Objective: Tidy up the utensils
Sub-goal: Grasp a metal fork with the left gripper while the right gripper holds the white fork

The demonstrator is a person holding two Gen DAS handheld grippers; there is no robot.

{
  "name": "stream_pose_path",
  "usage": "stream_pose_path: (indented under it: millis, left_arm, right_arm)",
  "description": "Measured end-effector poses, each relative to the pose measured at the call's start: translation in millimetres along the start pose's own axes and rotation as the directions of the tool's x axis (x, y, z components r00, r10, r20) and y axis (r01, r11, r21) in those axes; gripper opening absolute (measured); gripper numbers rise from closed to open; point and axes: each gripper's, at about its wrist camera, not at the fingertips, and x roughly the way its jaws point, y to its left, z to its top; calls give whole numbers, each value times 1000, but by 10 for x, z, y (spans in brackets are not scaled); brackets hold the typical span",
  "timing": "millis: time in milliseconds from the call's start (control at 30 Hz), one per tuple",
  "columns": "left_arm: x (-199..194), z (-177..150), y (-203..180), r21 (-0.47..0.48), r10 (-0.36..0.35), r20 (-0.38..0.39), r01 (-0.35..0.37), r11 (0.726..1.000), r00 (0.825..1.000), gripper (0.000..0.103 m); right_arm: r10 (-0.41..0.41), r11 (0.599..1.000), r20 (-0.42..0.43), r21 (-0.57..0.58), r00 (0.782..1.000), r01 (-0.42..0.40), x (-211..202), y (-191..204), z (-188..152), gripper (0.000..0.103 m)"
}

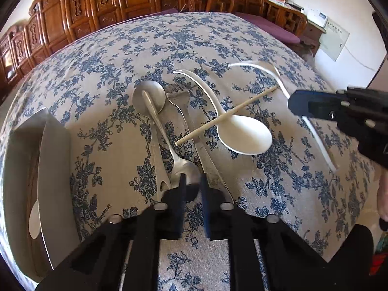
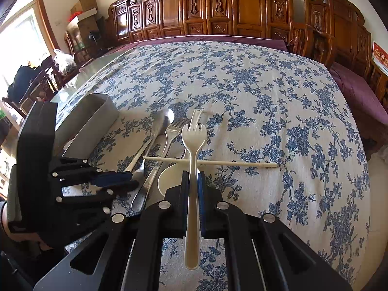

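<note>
Our right tongs (image 2: 192, 181) gripped the cream plastic fork (image 2: 192, 160); our left tongs (image 1: 192, 181) clenched on a steel spoon (image 1: 184, 169). The grey holder (image 2: 97, 118) on the worktop held little, most utensils remained

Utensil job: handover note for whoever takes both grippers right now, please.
Right gripper: shut on the white plastic fork, lifted clear of the pile.
Left gripper: shut, pads at the bowl of a metal spoon lying on the tablecloth; not lifted.
On the cloth: a second metal spoon, a metal fork, a white soup spoon with a chopstick across the pile.
Grey organizer bin at the left holds at least one white utensil.
Left to do: bin the fork, then the remaining pieces.
</note>
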Motion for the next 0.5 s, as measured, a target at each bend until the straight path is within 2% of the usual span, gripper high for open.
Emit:
stream_pose_path:
  millis: [167, 500]
  left_arm:
    - [-113, -7, 110, -29, -22, 13, 22, 999, 1000, 0]
    - [-477, -48, 479, -87, -46, 85, 54, 995, 995, 0]
  right_arm:
    - [-3, 1000, -4, -6, 1000, 3, -6, 73, -26, 8]
    - [18, 999, -10, -36, 1000, -18, 45, 440, 48, 8]
